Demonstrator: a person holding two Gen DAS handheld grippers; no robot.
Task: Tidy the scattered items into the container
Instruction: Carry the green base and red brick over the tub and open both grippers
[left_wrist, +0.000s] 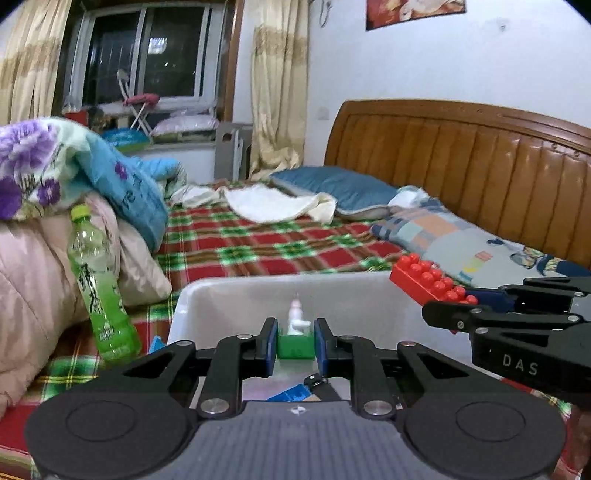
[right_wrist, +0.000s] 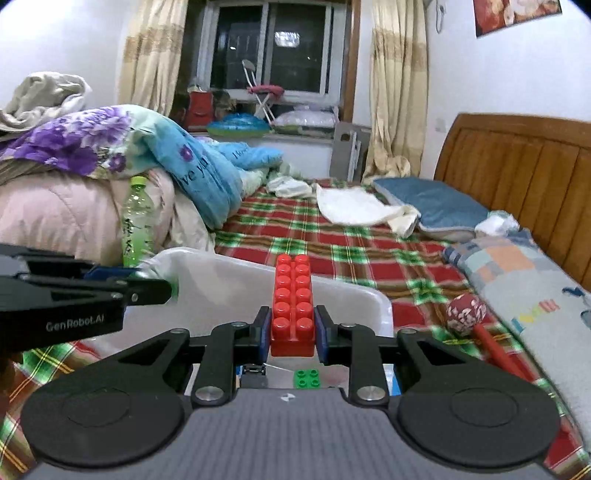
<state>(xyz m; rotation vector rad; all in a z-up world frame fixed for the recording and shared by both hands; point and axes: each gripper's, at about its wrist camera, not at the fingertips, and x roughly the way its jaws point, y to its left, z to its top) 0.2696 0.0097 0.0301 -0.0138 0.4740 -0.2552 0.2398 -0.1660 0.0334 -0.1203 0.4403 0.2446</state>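
Over the white plastic bin (left_wrist: 229, 295): both grippers tilted slightly down.
Left gripper (left_wrist: 295, 343) clamps small green block (left_wrist: 295, 345); right gripper (right_wrist: 292, 334) clamps long red studded brick (right_wrist: 292, 302).

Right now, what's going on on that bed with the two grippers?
A person is tidying toys into the white bin on the plaid bed. The left gripper is shut on a small green block with a white piece on top; the right gripper is shut on a long red brick. Both are held over the bin, where a green block already lies. A red mallet is outside on the blanket.
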